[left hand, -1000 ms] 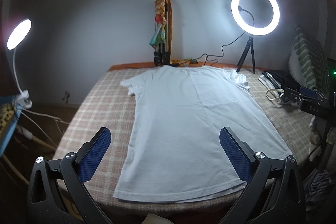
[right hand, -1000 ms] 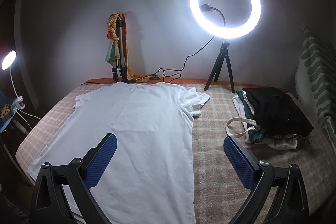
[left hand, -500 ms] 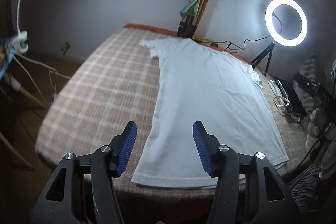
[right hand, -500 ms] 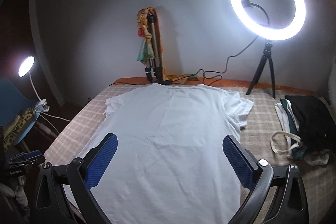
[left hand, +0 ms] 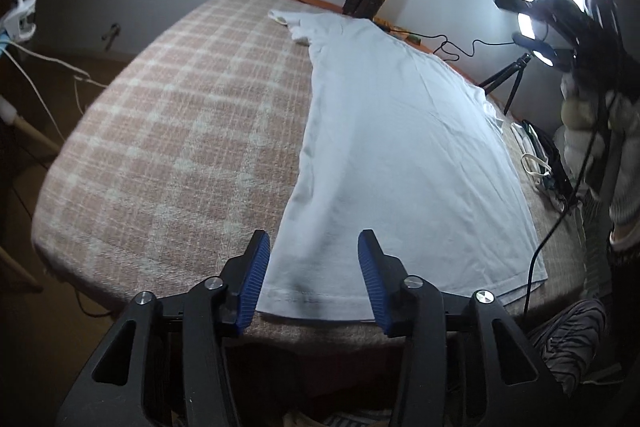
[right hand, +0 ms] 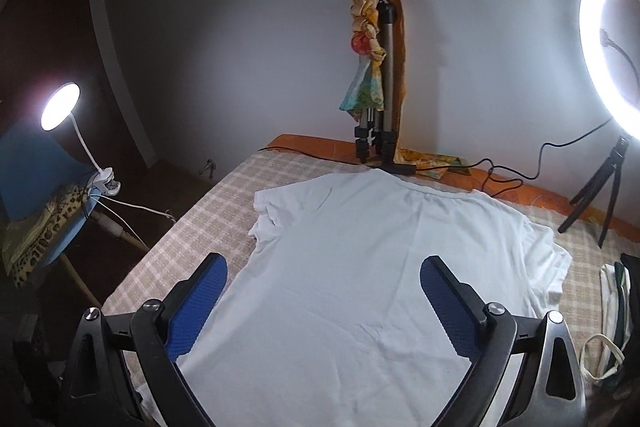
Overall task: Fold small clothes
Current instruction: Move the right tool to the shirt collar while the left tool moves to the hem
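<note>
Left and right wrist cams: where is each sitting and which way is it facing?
Left wrist: behind the left gripper, tilted down at the T-shirt hem corner; own blue pads, jaws just been closing with nothing between them, right gripper and a sleeve far right.
Right wrist: behind the open right gripper, facing the collar and wall; own pads only.
Shared: T-shirt, bed, tripod, ring light.
</note>
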Available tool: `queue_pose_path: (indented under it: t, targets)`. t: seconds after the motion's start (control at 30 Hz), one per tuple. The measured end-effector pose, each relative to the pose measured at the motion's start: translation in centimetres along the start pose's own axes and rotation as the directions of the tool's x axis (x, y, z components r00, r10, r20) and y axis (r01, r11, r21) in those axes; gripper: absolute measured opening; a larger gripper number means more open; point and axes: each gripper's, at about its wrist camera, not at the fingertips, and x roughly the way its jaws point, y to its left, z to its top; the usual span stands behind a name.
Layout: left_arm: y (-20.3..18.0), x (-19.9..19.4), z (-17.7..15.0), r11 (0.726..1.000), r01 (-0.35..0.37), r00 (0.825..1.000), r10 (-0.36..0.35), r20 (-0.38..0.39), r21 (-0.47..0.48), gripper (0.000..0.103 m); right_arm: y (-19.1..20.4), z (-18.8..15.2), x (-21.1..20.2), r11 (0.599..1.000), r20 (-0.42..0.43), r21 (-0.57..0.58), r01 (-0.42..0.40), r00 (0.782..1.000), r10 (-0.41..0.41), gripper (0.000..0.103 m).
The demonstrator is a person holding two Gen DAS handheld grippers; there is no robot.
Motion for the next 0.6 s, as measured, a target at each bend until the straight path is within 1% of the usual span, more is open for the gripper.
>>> queue_pose_path:
  t: [0.13,0.3,0.5,0.6]
  targets:
    - [0.8,0.4,-0.2,1.0,0.001,1.0,-0.001,-0.012,-0.015,0.038,1.7,2.4,3.9,0.999,-0.057,-0.003,-0.042,0.998,0.042,0.088]
    - [2.1,1.2,-0.7,0.998,0.015,0.999,-0.018,-0.04,-0.058,0.038,4.3,4.0,8.6,0.998,-0.114,-0.017,-0.055,0.992,0.053,0.088]
    - [2.0,1.6,-0.8,0.997,0.036,0.998,-0.039,-0.048,-0.063,0.038,7.4,5.0,14.5,0.998,-0.189,-0.02,-0.063,0.98,0.059,0.086]
    - [2.0,2.1,-0.5,0.997,0.032,0.998,-0.036,-0.051,-0.076,0.038,9.0,5.3,17.3,0.997,-0.219,-0.047,-0.054,0.975,0.043,0.084]
